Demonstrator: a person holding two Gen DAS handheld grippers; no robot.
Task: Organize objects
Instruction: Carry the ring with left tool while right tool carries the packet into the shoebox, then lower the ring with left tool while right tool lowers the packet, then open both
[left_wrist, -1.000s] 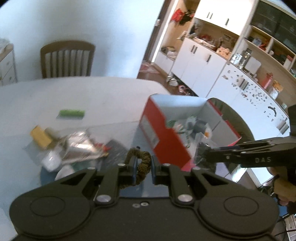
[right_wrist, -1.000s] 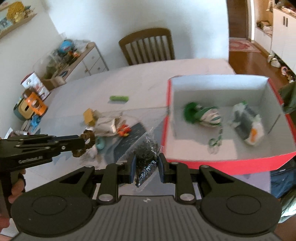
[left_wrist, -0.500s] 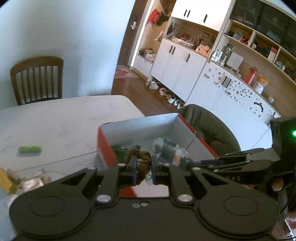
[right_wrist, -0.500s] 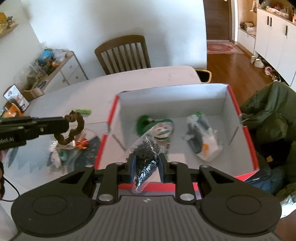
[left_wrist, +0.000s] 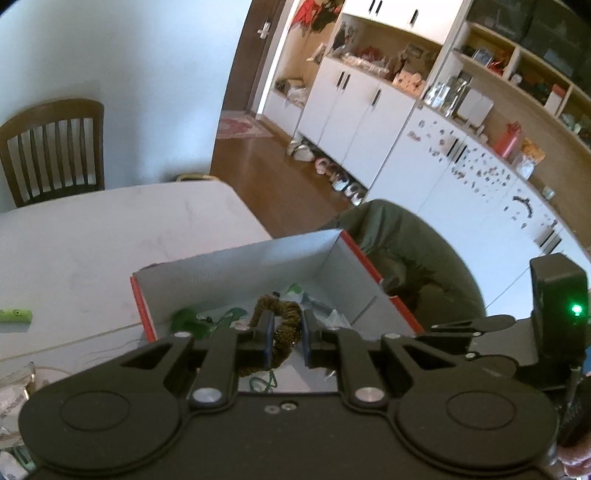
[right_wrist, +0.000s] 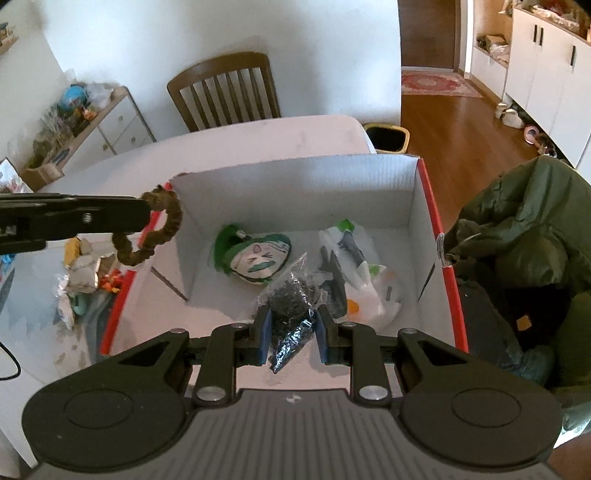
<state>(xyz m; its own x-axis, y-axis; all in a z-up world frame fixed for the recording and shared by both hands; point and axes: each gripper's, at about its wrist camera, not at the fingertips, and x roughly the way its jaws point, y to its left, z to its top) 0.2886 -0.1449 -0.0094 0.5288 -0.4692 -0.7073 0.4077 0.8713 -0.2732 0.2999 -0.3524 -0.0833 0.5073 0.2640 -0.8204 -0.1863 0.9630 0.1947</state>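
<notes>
Currently, red box (right_wrist: 428, 206) at frame centre is holding a green cat-face pouch (right_wrist: 255, 258) and a plastic-wrapped bundle (right_wrist: 354, 280); left tool (left_wrist: 287, 341) is gripping a braided loop (left_wrist: 282, 325), right tool (right_wrist: 291, 338) is clamping a bag of dark bits (right_wrist: 291, 306).

The left gripper (left_wrist: 287, 338) is closed on a braided loop (left_wrist: 282, 325). The right gripper (right_wrist: 293, 334) is closed on a small bag (right_wrist: 291, 306), both held level.

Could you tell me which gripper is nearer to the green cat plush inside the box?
Right. The right gripper hangs over the box floor beside the green cat plush; the left gripper sits at the box's left wall.
</notes>
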